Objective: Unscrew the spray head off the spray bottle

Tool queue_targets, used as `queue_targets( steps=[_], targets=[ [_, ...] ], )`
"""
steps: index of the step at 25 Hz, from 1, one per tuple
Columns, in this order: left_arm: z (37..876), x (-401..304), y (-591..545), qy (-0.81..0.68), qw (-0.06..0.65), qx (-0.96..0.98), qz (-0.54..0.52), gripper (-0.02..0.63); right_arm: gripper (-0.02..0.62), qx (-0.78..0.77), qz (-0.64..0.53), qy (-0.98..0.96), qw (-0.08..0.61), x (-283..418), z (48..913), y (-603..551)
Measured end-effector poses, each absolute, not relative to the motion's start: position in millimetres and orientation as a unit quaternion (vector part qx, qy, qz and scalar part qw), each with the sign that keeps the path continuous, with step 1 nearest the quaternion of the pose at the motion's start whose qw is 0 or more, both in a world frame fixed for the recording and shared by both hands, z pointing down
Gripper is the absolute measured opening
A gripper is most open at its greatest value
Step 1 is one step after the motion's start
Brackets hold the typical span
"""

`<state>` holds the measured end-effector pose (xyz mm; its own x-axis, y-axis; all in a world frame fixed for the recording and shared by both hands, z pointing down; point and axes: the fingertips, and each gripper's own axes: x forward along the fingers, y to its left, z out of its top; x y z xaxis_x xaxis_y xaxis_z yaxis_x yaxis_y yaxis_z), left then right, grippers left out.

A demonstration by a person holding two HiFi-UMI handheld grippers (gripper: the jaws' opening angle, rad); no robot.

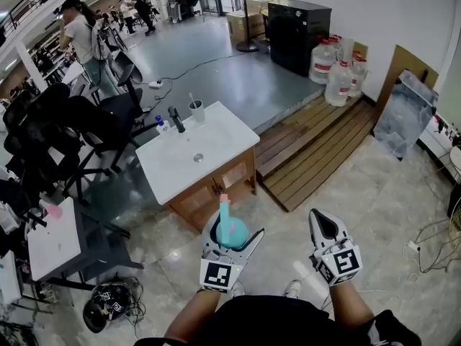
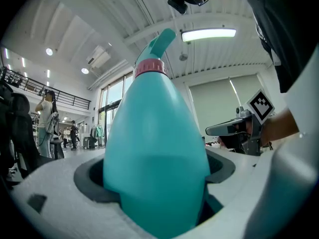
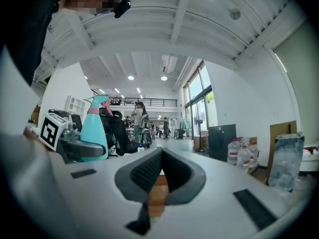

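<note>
Teal spray bottle [image 2: 157, 153] sits clamped in the left hand-held gripper [image 1: 232, 234], probably to steady it. The right hand-held gripper [image 1: 324, 225] beside it is shut and empty.

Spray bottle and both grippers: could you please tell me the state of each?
spray bottle: upright, clamped at its body.
spray head: mounted on the bottle's neck.
left gripper: fingers shut on the spray bottle.
right gripper: fingers shut, empty.

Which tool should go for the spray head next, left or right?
Right. The left tool is clamped on the spray bottle body, holding it upright. The right tool is shut and empty beside it, free to open and grip the spray head.
</note>
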<state>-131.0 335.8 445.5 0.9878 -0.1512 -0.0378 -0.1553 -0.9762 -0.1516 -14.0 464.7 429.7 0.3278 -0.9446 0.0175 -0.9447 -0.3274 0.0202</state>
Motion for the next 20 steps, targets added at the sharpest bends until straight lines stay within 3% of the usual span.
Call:
queue_targets(
  steps=[20],
  targets=[
    [461.0, -226.4, 211.8, 0.111, 0.085, -0.99, -0.001, 0.469, 0.003, 0.781, 0.009, -0.624, 0.012, -101.5, 448.2, 316.7]
  ],
)
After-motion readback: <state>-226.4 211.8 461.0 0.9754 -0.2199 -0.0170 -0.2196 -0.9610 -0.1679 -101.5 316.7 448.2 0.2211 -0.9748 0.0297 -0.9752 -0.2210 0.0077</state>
